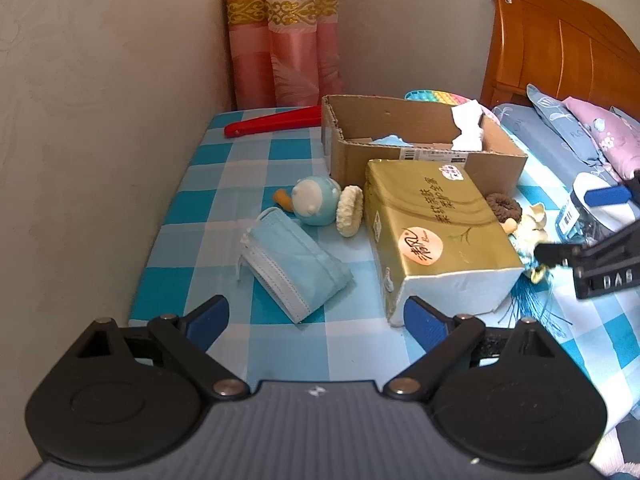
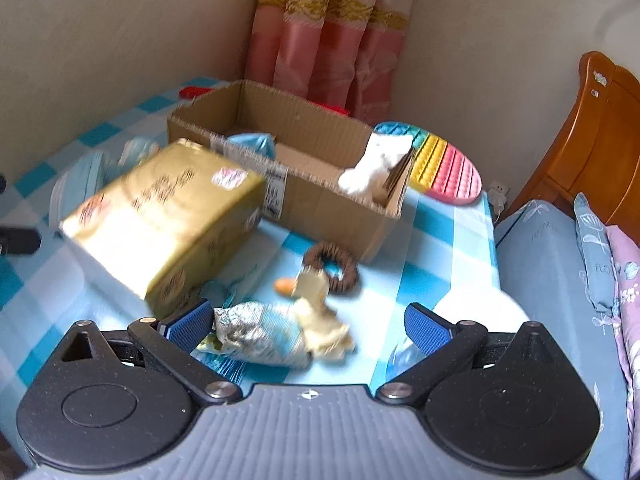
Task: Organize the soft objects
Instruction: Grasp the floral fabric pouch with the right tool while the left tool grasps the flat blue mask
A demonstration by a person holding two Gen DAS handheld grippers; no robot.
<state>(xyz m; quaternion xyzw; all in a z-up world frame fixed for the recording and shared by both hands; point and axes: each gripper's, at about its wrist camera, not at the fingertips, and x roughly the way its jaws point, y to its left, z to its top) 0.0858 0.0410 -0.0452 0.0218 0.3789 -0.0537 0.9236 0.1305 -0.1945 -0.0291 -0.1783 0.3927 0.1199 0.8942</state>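
Note:
My left gripper [image 1: 314,316] hangs open above the checked cloth, just short of a stack of blue face masks [image 1: 292,260]. Past the masks lie a round blue plush toy [image 1: 316,200] and a cream scrunchie [image 1: 350,211], beside a gold tissue pack [image 1: 432,232]. The cardboard box [image 1: 348,156] behind them holds a white cloth [image 1: 468,128] and something blue. My right gripper [image 2: 308,320] is open too; a small duck plush [image 2: 316,312] with a shiny blue-silver body [image 2: 256,332] lies between its fingers, not gripped. A brown scrunchie [image 2: 332,268] lies just beyond the duck.
A wall runs along the left, with a pink curtain [image 1: 284,40] in the corner. A red flat object [image 1: 276,120] lies behind the box and a rainbow bubble mat [image 2: 444,168] to its right. A clear white-lidded jar [image 1: 580,212] sits near the bed's pillows [image 1: 592,132] and wooden headboard [image 1: 560,40].

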